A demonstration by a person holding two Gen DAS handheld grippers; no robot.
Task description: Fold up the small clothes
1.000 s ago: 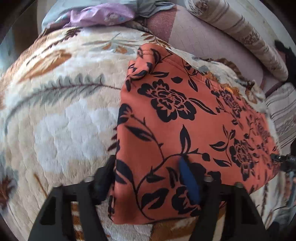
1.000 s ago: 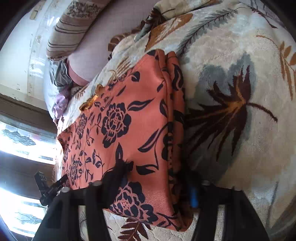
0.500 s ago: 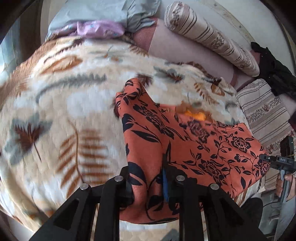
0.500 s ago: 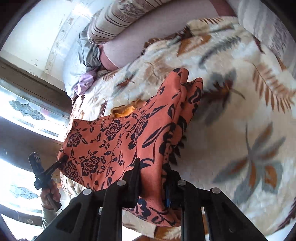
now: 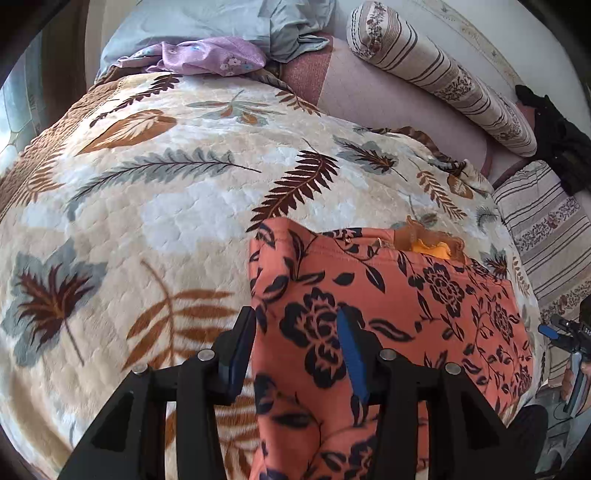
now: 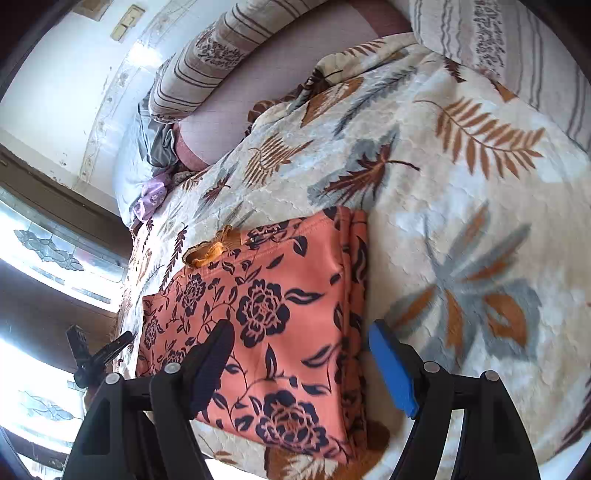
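Note:
An orange garment with black flowers point(image 5: 424, 306) point(image 6: 266, 306) lies folded on the leaf-patterned blanket point(image 5: 147, 206) point(image 6: 461, 206). A yellow-orange bit point(image 5: 432, 247) point(image 6: 207, 254) shows at its far edge. My left gripper point(image 5: 295, 347) stands over the garment's left near corner. Its jaws are opening, with the cloth still running up between them. My right gripper point(image 6: 303, 354) hangs over the garment's right near corner with its jaws opening wide. The cloth lies flat below them, not held. Each view shows the other gripper point(image 5: 565, 332) point(image 6: 96, 354) at its side edge.
A striped bolster point(image 5: 443, 74) point(image 6: 221, 48) and a striped cushion point(image 5: 546, 229) lie along the back. Purple cloth point(image 5: 210, 55) and grey-blue cloth point(image 5: 221, 22) are heaped at the far left. A dark object point(image 5: 561, 136) sits far right. A window point(image 6: 37, 240) is beside the bed.
Both grippers lifted the garment's near edge and carried it over, so the garment now lies shorter. The right gripper opened and let go. The left jaws widened.

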